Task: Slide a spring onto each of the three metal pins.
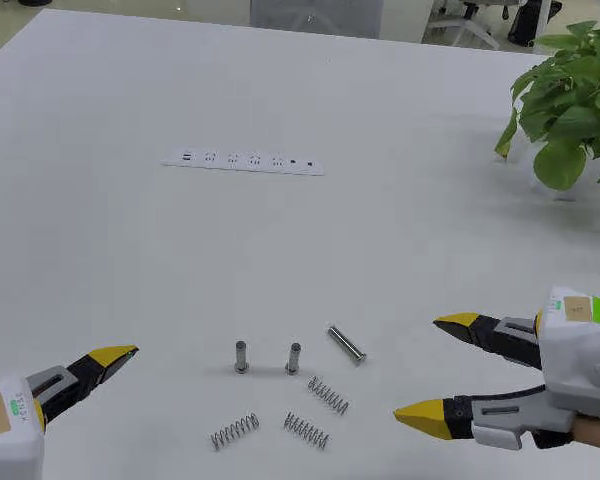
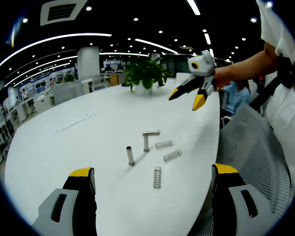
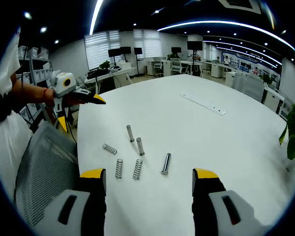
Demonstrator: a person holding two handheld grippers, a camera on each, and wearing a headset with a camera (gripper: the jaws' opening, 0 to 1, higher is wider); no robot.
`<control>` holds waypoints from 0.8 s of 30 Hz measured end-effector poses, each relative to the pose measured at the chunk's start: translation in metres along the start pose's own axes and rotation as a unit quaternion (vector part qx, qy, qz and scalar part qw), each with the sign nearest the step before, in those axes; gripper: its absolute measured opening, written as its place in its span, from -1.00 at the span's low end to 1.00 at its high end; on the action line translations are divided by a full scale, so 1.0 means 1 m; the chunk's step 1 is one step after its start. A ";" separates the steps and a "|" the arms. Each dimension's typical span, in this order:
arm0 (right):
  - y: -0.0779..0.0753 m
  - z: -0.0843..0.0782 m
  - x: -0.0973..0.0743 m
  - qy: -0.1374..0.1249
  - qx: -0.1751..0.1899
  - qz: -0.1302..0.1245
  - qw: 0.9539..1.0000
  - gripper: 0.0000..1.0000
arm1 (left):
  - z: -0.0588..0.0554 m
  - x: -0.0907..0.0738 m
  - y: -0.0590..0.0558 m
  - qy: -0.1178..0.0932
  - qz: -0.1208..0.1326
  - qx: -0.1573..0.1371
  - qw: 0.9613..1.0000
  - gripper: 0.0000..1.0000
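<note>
On the white table, two short metal pins (image 1: 241,356) (image 1: 294,357) stand upright, and a third pin (image 1: 346,344) lies on its side to their right. Three springs (image 1: 234,431) (image 1: 306,431) (image 1: 328,395) lie loose just in front of them. My left gripper (image 1: 100,368) is at the bottom left, apart from the parts; its own view shows it open (image 2: 153,171) with nothing between the jaws. My right gripper (image 1: 438,368) hovers at the right of the springs, open and holding nothing (image 3: 149,173). The lying pin (image 3: 165,163) is nearest to it.
A white power strip (image 1: 244,161) lies farther back on the table. A potted green plant (image 1: 570,100) stands at the far right. A grey mesh chair (image 3: 44,167) sits by the table's near edge. Bare tabletop (image 1: 130,260) surrounds the parts.
</note>
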State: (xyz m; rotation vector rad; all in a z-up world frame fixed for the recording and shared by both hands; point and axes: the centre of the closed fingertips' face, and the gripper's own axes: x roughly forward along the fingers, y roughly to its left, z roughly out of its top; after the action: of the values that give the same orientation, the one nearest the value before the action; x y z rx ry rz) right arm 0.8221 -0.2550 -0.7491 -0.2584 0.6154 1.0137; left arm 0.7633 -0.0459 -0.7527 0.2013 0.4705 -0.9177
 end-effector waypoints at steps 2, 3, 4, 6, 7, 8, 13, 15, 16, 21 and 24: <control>-0.003 0.003 0.003 -0.002 0.000 -0.001 1.000 0.41 | 0.000 0.000 0.000 -0.001 0.000 -0.001 1.000 1.00; -0.003 0.004 0.005 -0.001 0.001 -0.001 1.000 0.40 | 0.000 0.001 0.001 -0.001 0.000 -0.001 1.000 1.00; -0.005 0.004 0.007 0.004 0.007 -0.002 1.000 0.39 | 0.000 0.001 0.001 -0.002 0.000 -0.002 1.000 1.00; -0.007 0.005 0.011 0.008 0.005 -0.002 1.000 0.38 | 0.000 0.001 0.001 -0.003 0.001 -0.003 1.000 1.00; -0.008 0.006 0.013 0.008 0.004 -0.001 1.000 0.37 | 0.000 0.001 0.001 -0.003 0.001 -0.003 1.000 1.00; -0.009 0.007 0.015 0.010 0.004 -0.001 1.000 0.34 | 0.000 0.001 0.001 -0.004 0.001 -0.003 1.000 1.00; -0.012 0.010 0.026 0.019 0.006 0.001 1.000 0.30 | 0.000 0.002 0.001 -0.008 0.002 -0.007 1.000 1.00; -0.013 0.010 0.031 0.029 0.008 -0.001 1.000 0.25 | 0.000 0.002 0.001 -0.009 0.003 -0.009 1.000 1.00; -0.014 0.009 0.032 0.036 0.010 -0.001 0.999 0.21 | 0.000 0.002 0.001 -0.010 0.003 -0.010 1.000 1.00; -0.026 0.005 0.042 0.058 0.035 -0.009 0.998 0.05 | 0.000 0.003 0.001 -0.012 0.002 -0.014 1.000 1.00; -0.031 0.003 0.049 0.067 0.038 -0.012 0.997 -0.05 | 0.000 0.005 0.001 -0.014 0.001 -0.017 1.000 1.00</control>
State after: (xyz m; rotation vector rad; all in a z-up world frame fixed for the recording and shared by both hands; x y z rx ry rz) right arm 0.8681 -0.2344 -0.7785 -0.2669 0.7694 0.9519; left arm 0.7666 -0.0488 -0.7549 0.1578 0.4591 -0.9086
